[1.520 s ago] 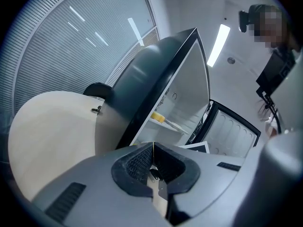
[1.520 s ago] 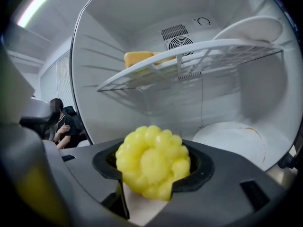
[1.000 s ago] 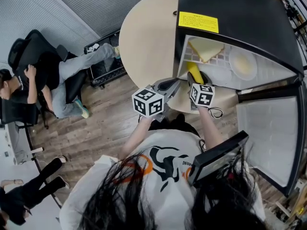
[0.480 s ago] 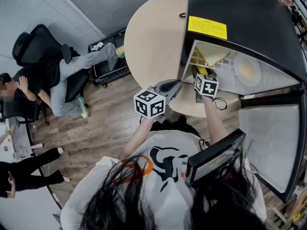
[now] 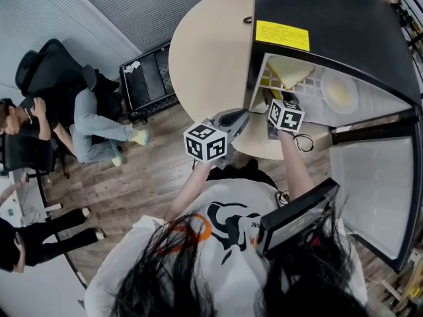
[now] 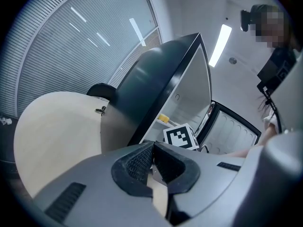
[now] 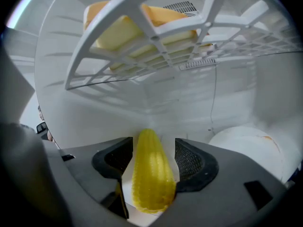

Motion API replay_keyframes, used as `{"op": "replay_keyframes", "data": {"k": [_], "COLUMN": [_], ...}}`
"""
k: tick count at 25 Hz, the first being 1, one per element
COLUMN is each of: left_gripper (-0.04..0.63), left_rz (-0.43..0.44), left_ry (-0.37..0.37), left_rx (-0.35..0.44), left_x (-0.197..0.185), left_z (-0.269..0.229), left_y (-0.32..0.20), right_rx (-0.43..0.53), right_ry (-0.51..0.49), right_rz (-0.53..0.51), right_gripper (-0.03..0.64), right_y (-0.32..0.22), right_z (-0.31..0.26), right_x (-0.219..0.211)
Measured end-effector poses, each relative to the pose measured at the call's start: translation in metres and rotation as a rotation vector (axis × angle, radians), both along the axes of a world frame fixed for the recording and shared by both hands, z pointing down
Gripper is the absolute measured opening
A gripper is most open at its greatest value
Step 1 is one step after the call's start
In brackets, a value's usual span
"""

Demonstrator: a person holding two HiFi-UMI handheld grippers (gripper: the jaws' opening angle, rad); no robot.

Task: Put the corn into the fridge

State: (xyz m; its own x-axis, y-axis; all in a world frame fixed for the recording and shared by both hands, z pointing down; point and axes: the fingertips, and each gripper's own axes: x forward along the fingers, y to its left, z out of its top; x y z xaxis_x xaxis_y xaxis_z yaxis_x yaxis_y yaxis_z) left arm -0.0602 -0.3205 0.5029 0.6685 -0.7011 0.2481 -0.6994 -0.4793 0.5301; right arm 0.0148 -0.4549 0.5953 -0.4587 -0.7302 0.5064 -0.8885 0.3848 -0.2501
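Right tool [image 7: 154, 146] is clamped on the yellow corn cob [image 7: 150, 174], a pad on each side, cob tip pointing away from the camera. Tool and cob are inside the opening of the black mini fridge with white interior [image 5: 330, 18], in the space under the white wire shelf [image 7: 189, 32]. Can't tell if the cob touches the fridge floor. A pale yellow wedge-shaped slab [image 7: 128, 27] lies on the shelf above the cob. A white round plate [image 7: 246, 141] sits lower right of the tool, near it but apart.

Left tool [image 6: 153, 145]: jaws together, nothing between them. In the head view it's outside the fridge, over the edge of the round beige tabletop [image 5: 205, 51], just beside the fridge's front left corner. Its own view looks across at the right tool's marker cube [image 6: 180, 137] in the opening.

Fridge stands on the tabletop, with its door [image 5: 370, 190] open wide to the person's right. Yellow label [image 5: 282, 35] on the fridge top. Wood plank floor [image 5: 145, 170] below. A seated person [image 5: 92, 111] in a black office chair [image 5: 46, 65] is well off to the left.
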Motion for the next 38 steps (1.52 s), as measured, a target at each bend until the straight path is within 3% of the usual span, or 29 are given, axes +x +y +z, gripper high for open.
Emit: {"op": "replay_keyframes", "data": {"k": [18,21,24,28,38], "left_gripper": [0.012,0.012,0.012,0.012,0.012], "left_rz": [0.044,0.075,0.157,0.245,0.277], "left_ry": [-0.025,-0.026,-0.047,-0.080,-0.012], "left_rx": [0.038,0.035,0.056,0.087,0.048], "left_x": [-0.007,-0.009,-0.004,0.007,0.020], "left_z": [-0.004,-0.002,-0.001,0.002,0.011], "left_y": [0.021,0.032,0.049,0.069,0.092], "right_rx": [0.050,0.053,0.062,0.065,0.066], "right_ry": [-0.095,-0.122,-0.149,-0.172,-0.173], "right_rz": [0.106,0.139,0.184,0.226,0.274], "right_gripper": [0.253,0.236,0.177,0.160,0.117], "right_y": [0.058,0.075,0.097,0.124,0.187], "right_z": [-0.043,-0.052,-0.059,-0.067,-0.078], "right_x": [0.005,0.003,0.004,0.004,0.021]}}
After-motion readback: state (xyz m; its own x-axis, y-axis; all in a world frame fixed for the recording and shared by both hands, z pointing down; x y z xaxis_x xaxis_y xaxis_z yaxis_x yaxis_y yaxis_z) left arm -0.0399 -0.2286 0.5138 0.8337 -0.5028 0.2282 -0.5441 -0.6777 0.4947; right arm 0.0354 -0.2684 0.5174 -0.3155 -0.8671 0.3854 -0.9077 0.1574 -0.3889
